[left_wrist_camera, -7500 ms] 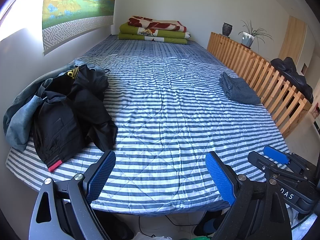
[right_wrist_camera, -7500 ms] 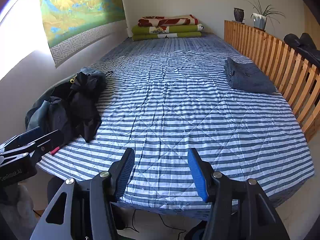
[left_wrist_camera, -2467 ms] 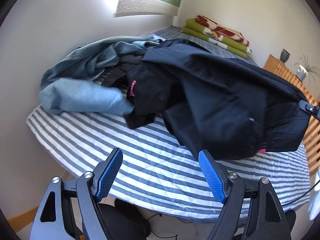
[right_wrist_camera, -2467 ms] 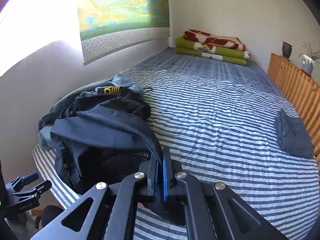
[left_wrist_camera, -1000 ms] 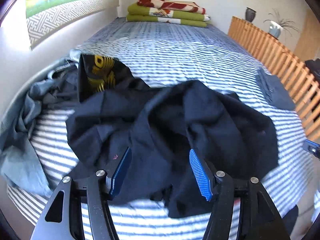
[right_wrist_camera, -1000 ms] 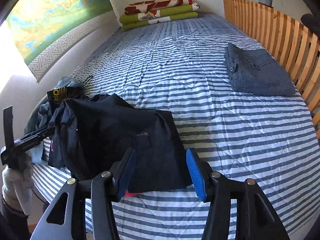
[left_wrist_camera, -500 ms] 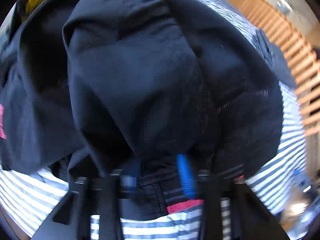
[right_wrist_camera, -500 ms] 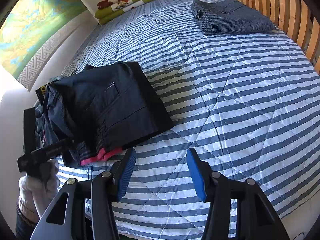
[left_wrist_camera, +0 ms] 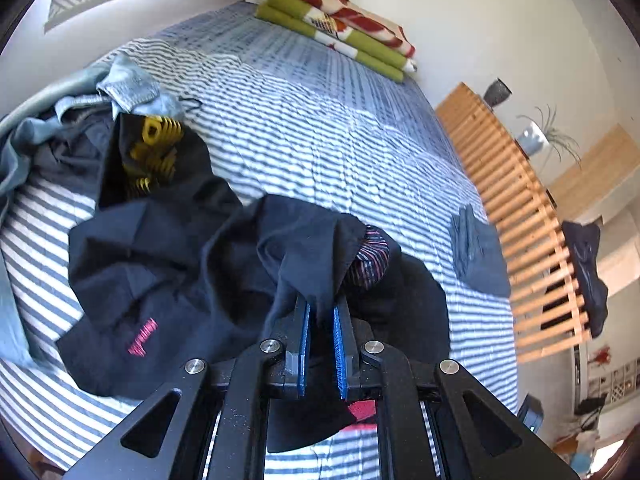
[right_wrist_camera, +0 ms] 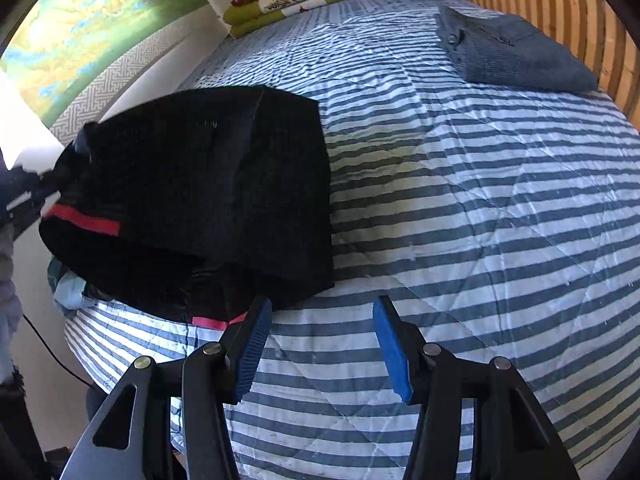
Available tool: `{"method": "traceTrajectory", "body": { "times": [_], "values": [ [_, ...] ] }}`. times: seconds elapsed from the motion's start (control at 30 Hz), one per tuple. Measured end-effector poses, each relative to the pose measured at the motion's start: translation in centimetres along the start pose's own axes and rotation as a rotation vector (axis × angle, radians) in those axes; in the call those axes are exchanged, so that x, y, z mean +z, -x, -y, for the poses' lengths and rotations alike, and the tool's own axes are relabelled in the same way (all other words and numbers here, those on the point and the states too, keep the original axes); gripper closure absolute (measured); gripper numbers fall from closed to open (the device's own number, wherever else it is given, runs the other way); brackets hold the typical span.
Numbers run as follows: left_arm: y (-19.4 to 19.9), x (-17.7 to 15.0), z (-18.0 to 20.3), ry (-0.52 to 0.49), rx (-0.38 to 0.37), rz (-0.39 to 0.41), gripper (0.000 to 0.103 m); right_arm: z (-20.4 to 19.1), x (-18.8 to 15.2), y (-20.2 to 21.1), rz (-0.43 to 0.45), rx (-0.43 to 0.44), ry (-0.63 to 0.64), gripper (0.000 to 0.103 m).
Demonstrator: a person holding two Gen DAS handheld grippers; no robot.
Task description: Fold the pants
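Both tools share one build. The left gripper (left_wrist_camera: 321, 312) is matte black, with two angular arms cut by triangular windows and silver round-headed screws at the joints. Its fingers (left_wrist_camera: 303, 344) are lined with bright blue ridged pads. The right gripper (right_wrist_camera: 318, 320) matches it: black frame, triangular cut-outs, silver screws near the finger roots, and blue pads whose fine ribbed texture shows clearly on the left finger (right_wrist_camera: 251, 344). At the far left of the right view, a grey sleeve (right_wrist_camera: 7, 280) shows, blurred.
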State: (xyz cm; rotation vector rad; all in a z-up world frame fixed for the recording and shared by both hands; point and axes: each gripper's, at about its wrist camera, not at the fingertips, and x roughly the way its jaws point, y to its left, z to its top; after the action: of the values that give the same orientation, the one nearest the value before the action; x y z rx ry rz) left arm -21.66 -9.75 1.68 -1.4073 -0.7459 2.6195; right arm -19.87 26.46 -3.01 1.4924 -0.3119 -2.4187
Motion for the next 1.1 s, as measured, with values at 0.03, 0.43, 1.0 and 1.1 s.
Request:
{"method": "traceTrajectory", "body": {
  "times": [0.03, 0.43, 1.0, 1.1],
  "values": [
    [-0.3, 1.8, -0.4, 0.012, -0.001, 0.003, 0.092, -0.8, 0.1, -0.4, -0.002, -0.005, 0.027, 0.053],
    [-4.0, 8.0, -10.4, 0.165, 0.025, 0.028, 0.092, -4.5, 4.2, -6.3, -0.04, -0.083, 0.113, 0.049],
    [7.4, -1.7, -10.4, -0.013, 0.024, 0.099, 0.102, -6.9, 4.1, 10.6, 0.21, -0.217, 0.234, 0.102],
    [4.8, -5.6, -7.2, -0.165, 0.035, 0.034, 0.061, -7.3, 3.2, 9.7, 0.196, -0.262, 0.274, 0.102]
  ]
}}
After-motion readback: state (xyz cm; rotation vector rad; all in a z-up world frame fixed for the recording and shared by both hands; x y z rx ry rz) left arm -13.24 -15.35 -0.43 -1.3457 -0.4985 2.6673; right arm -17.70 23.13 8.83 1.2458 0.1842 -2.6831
